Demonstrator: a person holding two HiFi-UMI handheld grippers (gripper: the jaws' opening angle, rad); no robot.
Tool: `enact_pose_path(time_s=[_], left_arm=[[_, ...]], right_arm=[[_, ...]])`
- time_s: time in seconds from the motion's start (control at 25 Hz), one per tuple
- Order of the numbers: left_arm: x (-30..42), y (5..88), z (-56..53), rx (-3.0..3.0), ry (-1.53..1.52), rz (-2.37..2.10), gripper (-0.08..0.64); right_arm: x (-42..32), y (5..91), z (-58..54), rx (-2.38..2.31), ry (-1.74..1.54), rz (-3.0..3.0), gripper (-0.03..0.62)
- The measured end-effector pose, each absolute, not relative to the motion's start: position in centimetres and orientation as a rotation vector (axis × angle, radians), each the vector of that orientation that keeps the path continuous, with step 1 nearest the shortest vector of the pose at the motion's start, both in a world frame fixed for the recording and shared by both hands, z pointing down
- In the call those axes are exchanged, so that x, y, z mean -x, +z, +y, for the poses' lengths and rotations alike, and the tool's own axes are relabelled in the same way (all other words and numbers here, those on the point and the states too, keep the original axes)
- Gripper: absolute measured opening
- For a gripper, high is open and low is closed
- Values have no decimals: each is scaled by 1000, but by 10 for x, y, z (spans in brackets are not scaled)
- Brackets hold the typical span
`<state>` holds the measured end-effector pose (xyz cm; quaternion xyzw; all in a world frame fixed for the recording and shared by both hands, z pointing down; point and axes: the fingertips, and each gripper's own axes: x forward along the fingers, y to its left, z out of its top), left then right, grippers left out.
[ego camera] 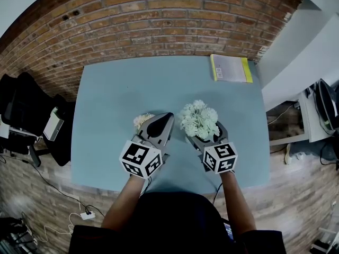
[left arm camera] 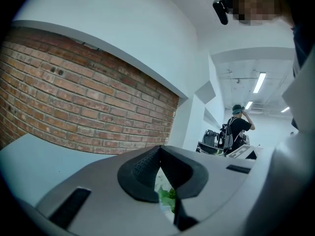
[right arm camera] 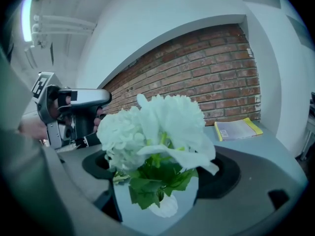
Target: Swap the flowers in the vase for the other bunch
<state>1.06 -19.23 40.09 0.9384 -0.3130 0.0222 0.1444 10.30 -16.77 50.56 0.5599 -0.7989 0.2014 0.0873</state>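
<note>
Looking down, the head view takes in a pale blue surface [ego camera: 106,115] set against a brick wall [ego camera: 159,20]. A yellow-edged book [ego camera: 231,68] lies flat near the far right corner. Both grippers are over the near half. The left gripper [ego camera: 167,119] points away from the person, and a cream bunch [ego camera: 142,120] of flowers shows just beside its jaws, on their left. The right gripper [ego camera: 206,133] has its jaws spread, and a white bunch [ego camera: 198,118] of flowers stands between them near the tips.

The left gripper view shows its jaws pressed together at the tips. Behind the tips, green leaves [left arm camera: 167,196] and something white show through the slit between the jaws. Whether any of it is pinched cannot be told. A person [left arm camera: 238,129] with a backpack stands far off at the right.

The right gripper view shows the jaws wide apart with the white bunch upright between them, blossoms on top and greenery beneath. Blue surface is visible on either side of the greenery, so the jaws are not pressing it. A small white lump [right arm camera: 165,206] sits under the greenery; whether it is the vase cannot be told. The left gripper is off to the left in this view, and the book is at the right.
</note>
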Motion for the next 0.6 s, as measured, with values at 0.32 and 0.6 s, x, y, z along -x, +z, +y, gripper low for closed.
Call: enact_pose_path(time_s=[0.32, 0.6], left_arm=[[-11, 406, -191, -2703, 78, -896, 8], [-11, 403, -194, -2705, 69, -896, 8]], right_arm=[[-106, 507, -172, -1687, 574, -2364, 442], [-105, 504, -170, -1669, 544, -2373, 440]])
